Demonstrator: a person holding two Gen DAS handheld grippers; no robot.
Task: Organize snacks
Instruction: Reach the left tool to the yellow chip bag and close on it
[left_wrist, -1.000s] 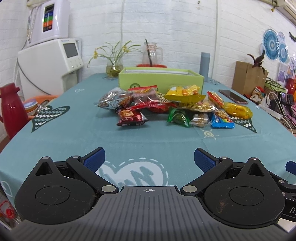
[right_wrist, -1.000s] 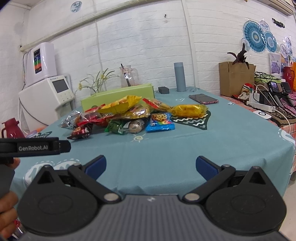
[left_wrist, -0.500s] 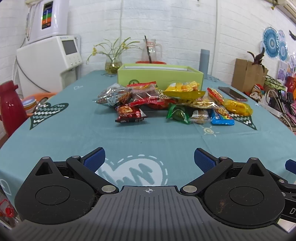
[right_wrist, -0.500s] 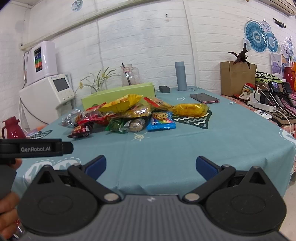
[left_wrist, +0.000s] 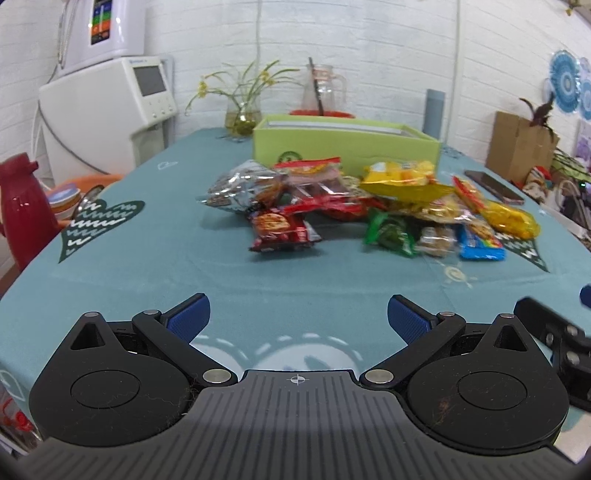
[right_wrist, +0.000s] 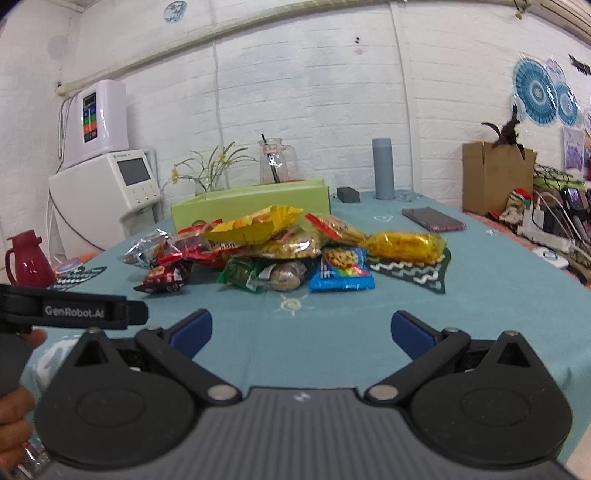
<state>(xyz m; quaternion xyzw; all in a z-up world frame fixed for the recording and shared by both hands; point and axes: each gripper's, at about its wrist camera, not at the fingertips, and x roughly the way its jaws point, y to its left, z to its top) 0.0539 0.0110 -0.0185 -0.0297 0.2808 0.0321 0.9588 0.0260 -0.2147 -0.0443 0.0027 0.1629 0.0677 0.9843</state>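
Note:
A pile of snack packets (left_wrist: 354, 206) (right_wrist: 273, 251) lies in the middle of the teal tablecloth (left_wrist: 147, 266), in front of an open light-green box (left_wrist: 343, 142) (right_wrist: 251, 203). A dark red packet (left_wrist: 282, 232) (right_wrist: 162, 278) lies nearest on the left, a green one (left_wrist: 389, 236) and a blue one (right_wrist: 341, 273) toward the right, a yellow bag (right_wrist: 406, 243) at the far right. My left gripper (left_wrist: 297, 317) is open above the near table, well short of the pile. My right gripper (right_wrist: 301, 330) is open too, nothing between its fingers.
A red jug (left_wrist: 22, 206) stands at the left table edge. Behind the box are a flower vase (left_wrist: 242, 118), a glass pitcher (left_wrist: 323, 88) and a grey cylinder (right_wrist: 382, 168). A phone (right_wrist: 430, 219) lies at the right. A white appliance (left_wrist: 110, 110) stands left.
Both grippers have moved forward toward the snack pile, which looms larger. The right gripper's edge has come further into the left wrist view. Both stay open.

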